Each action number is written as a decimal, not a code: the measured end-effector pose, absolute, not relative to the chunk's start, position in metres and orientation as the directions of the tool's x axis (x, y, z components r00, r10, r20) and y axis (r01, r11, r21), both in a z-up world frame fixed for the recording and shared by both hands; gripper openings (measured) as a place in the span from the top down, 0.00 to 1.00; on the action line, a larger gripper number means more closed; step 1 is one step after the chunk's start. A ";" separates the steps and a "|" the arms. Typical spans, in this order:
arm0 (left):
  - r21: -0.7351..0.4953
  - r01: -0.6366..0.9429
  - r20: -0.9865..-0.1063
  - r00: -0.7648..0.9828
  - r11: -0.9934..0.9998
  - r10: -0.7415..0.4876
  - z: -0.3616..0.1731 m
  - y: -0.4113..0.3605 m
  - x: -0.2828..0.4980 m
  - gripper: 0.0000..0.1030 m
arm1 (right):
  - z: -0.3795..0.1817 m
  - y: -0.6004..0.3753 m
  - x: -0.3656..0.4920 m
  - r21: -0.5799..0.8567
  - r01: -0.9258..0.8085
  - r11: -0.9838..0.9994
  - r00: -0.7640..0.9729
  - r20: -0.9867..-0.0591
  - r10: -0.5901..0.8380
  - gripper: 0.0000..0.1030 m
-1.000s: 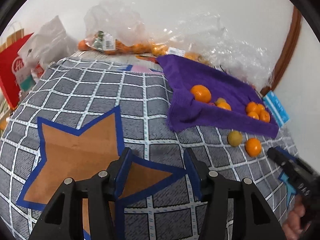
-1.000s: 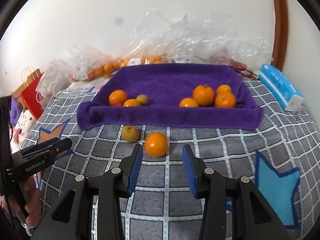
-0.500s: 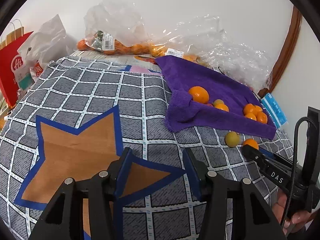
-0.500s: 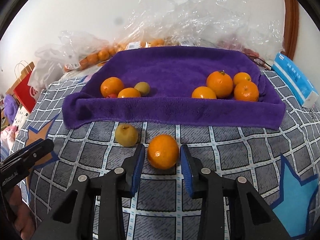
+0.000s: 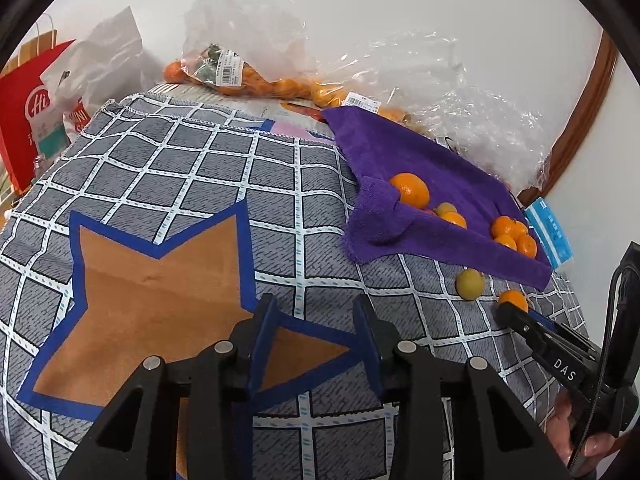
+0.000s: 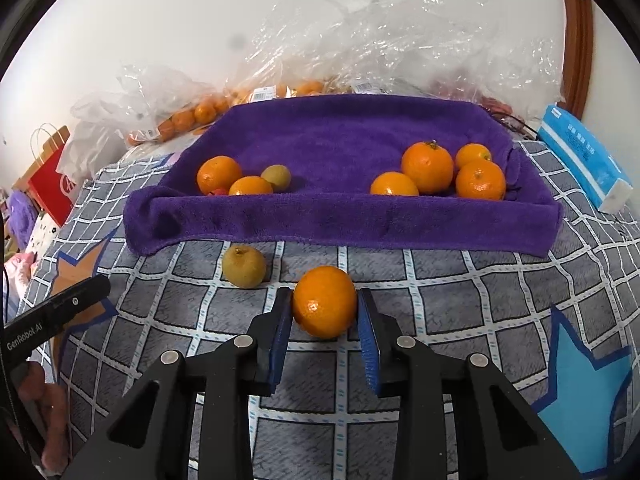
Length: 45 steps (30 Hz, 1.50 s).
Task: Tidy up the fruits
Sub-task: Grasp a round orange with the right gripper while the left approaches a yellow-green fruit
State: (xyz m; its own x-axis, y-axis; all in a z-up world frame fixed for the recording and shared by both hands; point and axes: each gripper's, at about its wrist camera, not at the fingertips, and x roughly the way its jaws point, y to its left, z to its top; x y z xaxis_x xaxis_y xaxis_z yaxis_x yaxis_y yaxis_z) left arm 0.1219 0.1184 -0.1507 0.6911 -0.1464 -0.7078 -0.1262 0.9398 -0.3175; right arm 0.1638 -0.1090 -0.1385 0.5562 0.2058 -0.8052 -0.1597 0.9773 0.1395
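In the right wrist view an orange point(image 6: 324, 301) lies on the checked cloth between the blue pads of my right gripper point(image 6: 323, 320); the jaws are open around it, close on both sides. A yellow-green fruit point(image 6: 244, 267) lies just to its left. Behind them a purple towel point(image 6: 340, 224) holds a left group of fruits point(image 6: 236, 176) and a right group of oranges point(image 6: 440, 172). My left gripper point(image 5: 314, 344) is open and empty over an orange star patch point(image 5: 160, 288). The left wrist view also shows the towel point(image 5: 420, 236), both loose fruits point(image 5: 470, 283) and the right gripper point(image 5: 552, 356).
Clear plastic bags with oranges point(image 6: 192, 114) lie behind the towel by the wall. A blue tissue pack point(image 6: 584, 164) lies at the towel's right. A red paper bag point(image 5: 28, 112) stands at the far left. The checked cloth point(image 5: 180, 176) covers the surface.
My right gripper has moved forward, so the loose orange now sits between its pads instead of ahead of them. The left gripper has stayed almost still.
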 end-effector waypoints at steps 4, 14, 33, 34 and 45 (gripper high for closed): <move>-0.330 -0.124 -0.705 0.692 0.936 -0.157 -0.151 0.119 0.122 0.65 | -0.139 -0.114 0.163 0.131 -0.161 0.978 0.553 -0.809 0.199 0.69; -0.320 -0.105 -0.710 0.685 0.942 -0.165 -0.152 0.118 0.123 0.62 | -0.135 -0.138 0.154 0.101 -0.154 0.983 0.595 -0.785 0.174 0.69; -0.224 -0.035 -0.749 0.646 0.974 -0.149 -0.143 0.079 0.120 0.62 | -0.134 -0.188 0.157 0.137 -0.091 0.986 0.629 -0.760 0.164 0.69; -0.219 -0.020 -0.751 0.642 0.976 -0.155 -0.143 0.074 0.122 0.62 | -0.133 -0.190 0.157 0.129 -0.088 0.988 0.636 -0.756 0.155 0.69; -0.218 0.110 -0.755 0.611 0.970 -0.239 -0.143 0.017 0.147 0.62 | -0.133 -0.219 0.156 0.166 -0.038 0.985 0.647 -0.747 0.150 0.69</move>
